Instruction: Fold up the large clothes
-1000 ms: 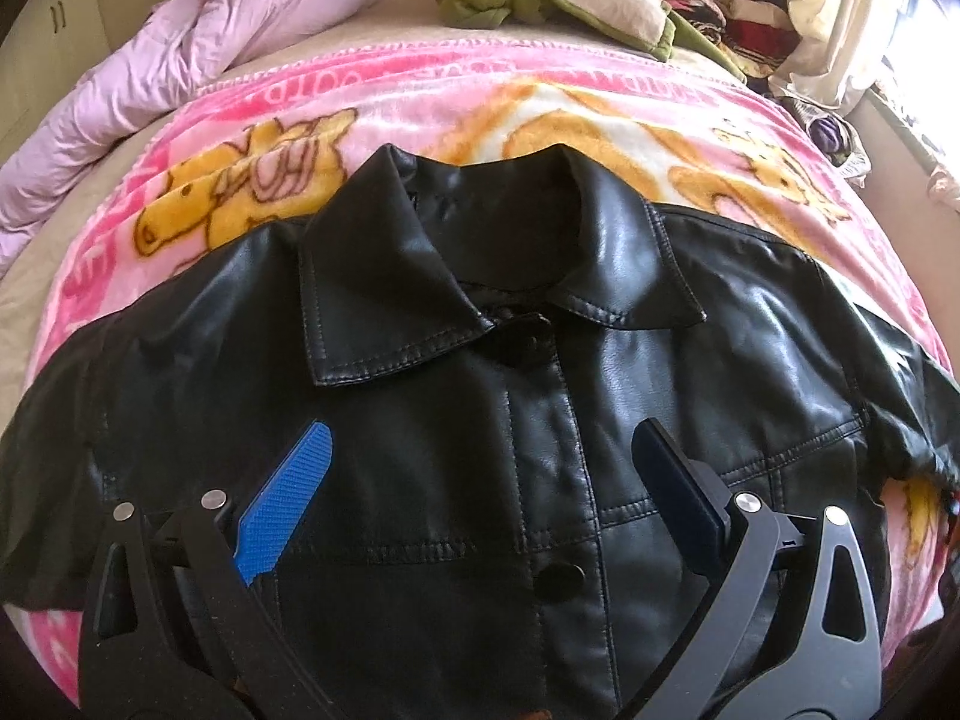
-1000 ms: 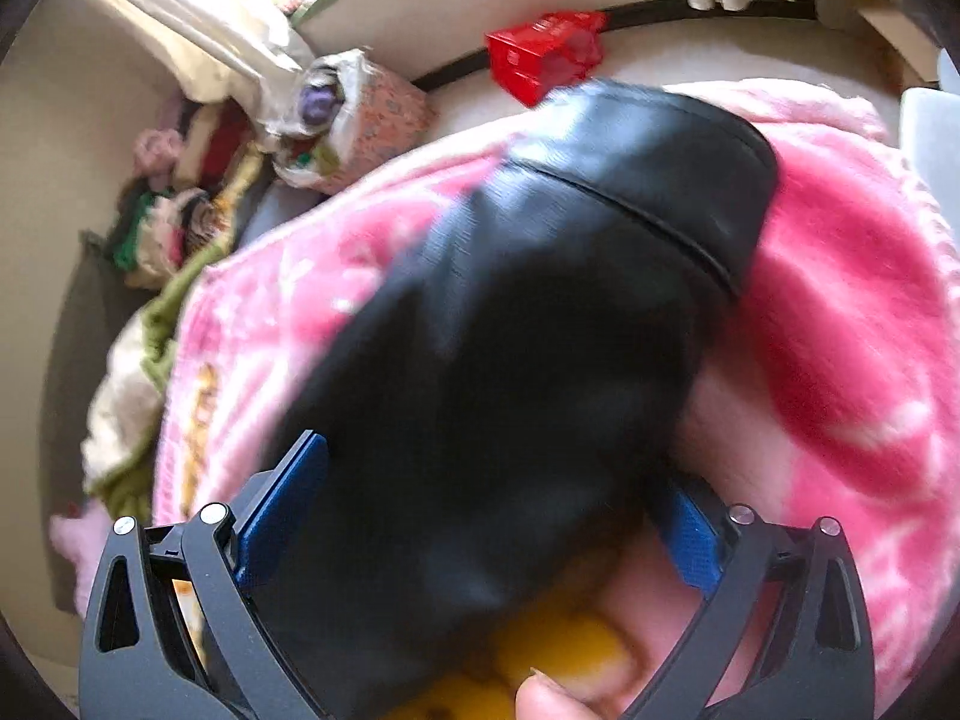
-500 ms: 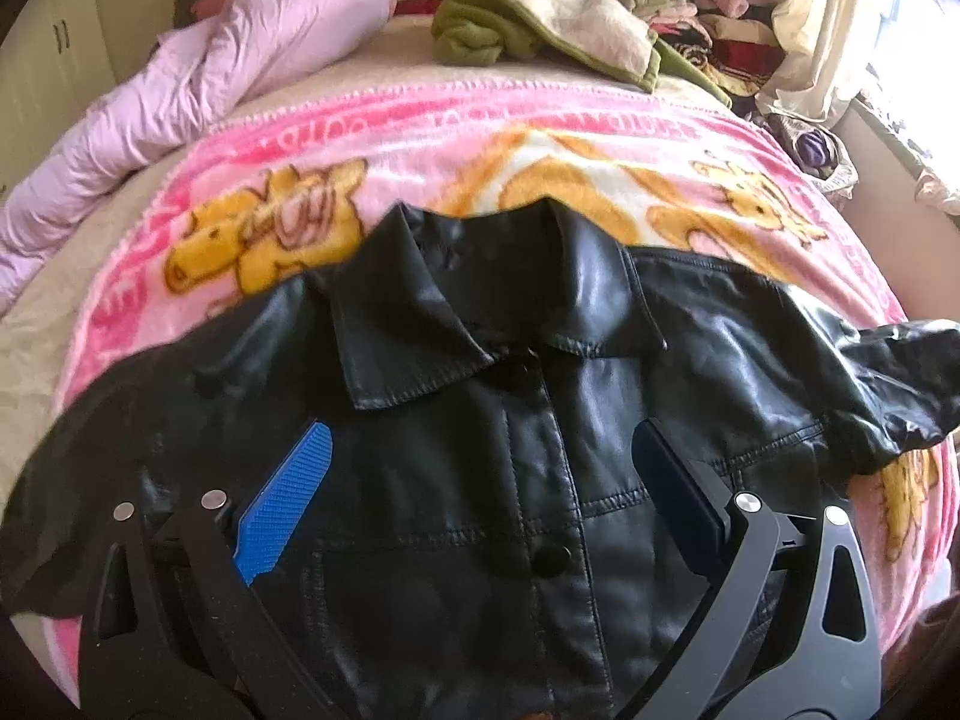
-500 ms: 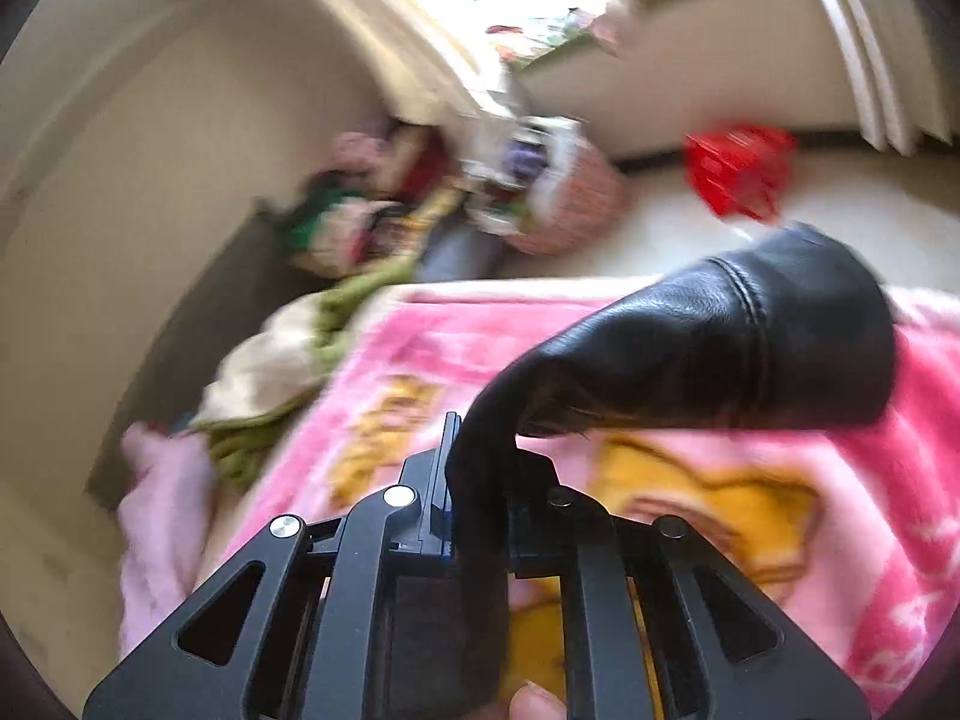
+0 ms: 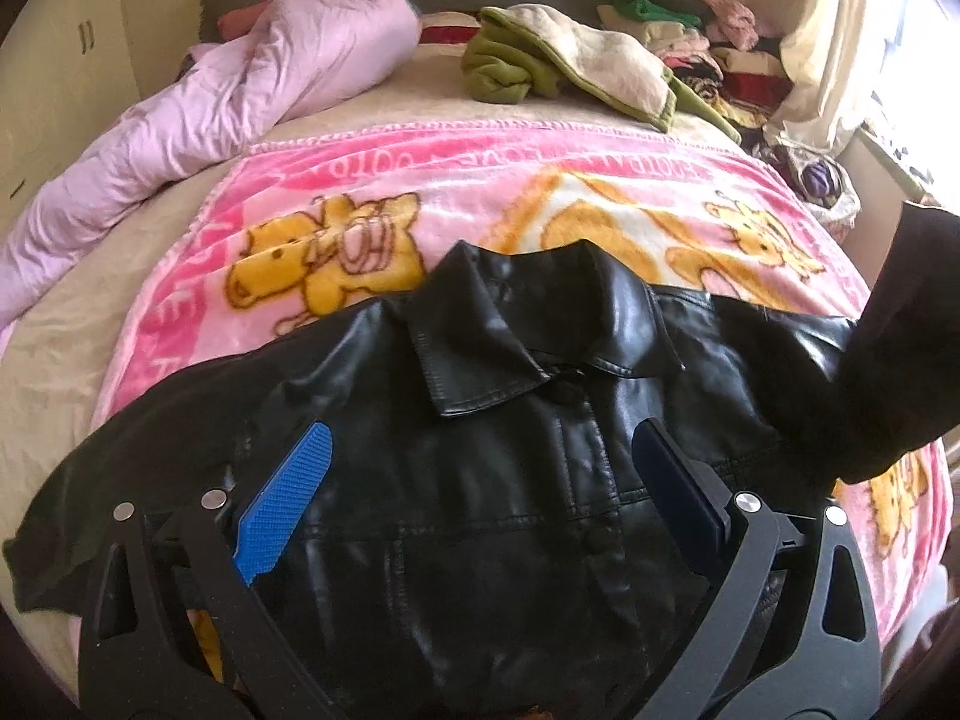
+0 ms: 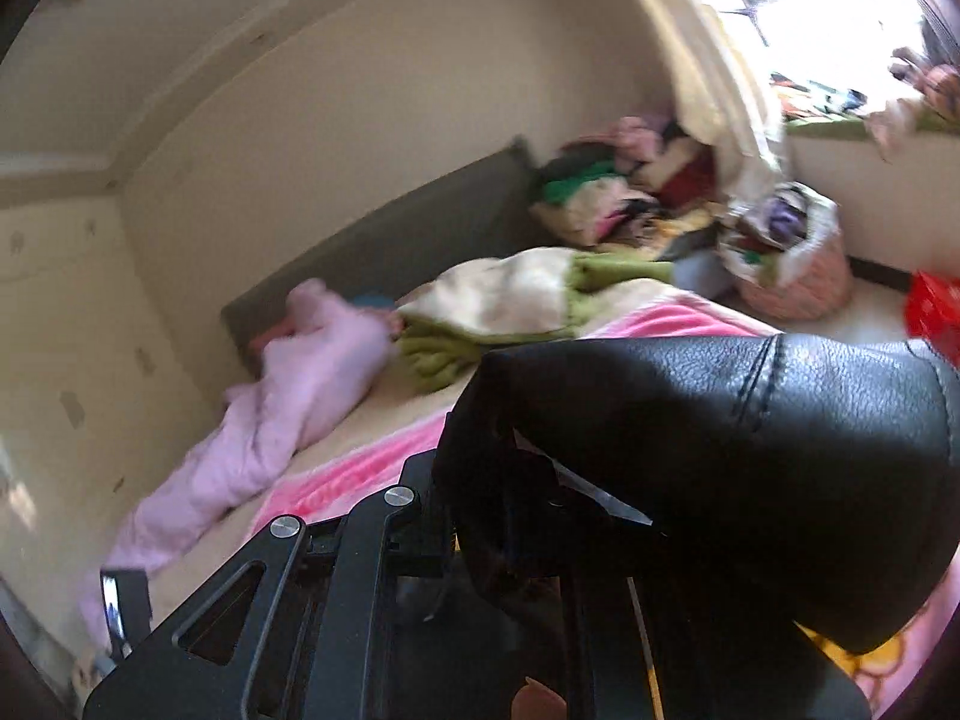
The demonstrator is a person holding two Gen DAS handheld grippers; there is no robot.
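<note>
A black leather jacket [image 5: 480, 480] lies front-up on the pink cartoon blanket [image 5: 360, 192], collar away from me. My left gripper [image 5: 480, 504] is open and hovers just above the jacket's chest, with blue pads on both fingers. My right gripper [image 6: 504, 516] is shut on the jacket's right sleeve [image 6: 720, 456] and holds it lifted off the bed. The raised sleeve also shows at the right edge of the left wrist view [image 5: 888, 360]. The right gripper's fingertips are hidden under the leather.
A lilac quilt [image 5: 240, 90] lies at the bed's far left. A green and cream garment [image 5: 570, 60] lies at the head of the bed. A pile of clothes [image 5: 720, 60], a curtain [image 5: 828, 48] and a pink basket [image 6: 792, 264] are at the far right.
My right gripper closed on the sleeve and raised it off the blanket, swinging up and to the left. My left gripper drew back slightly, so more of the bed shows.
</note>
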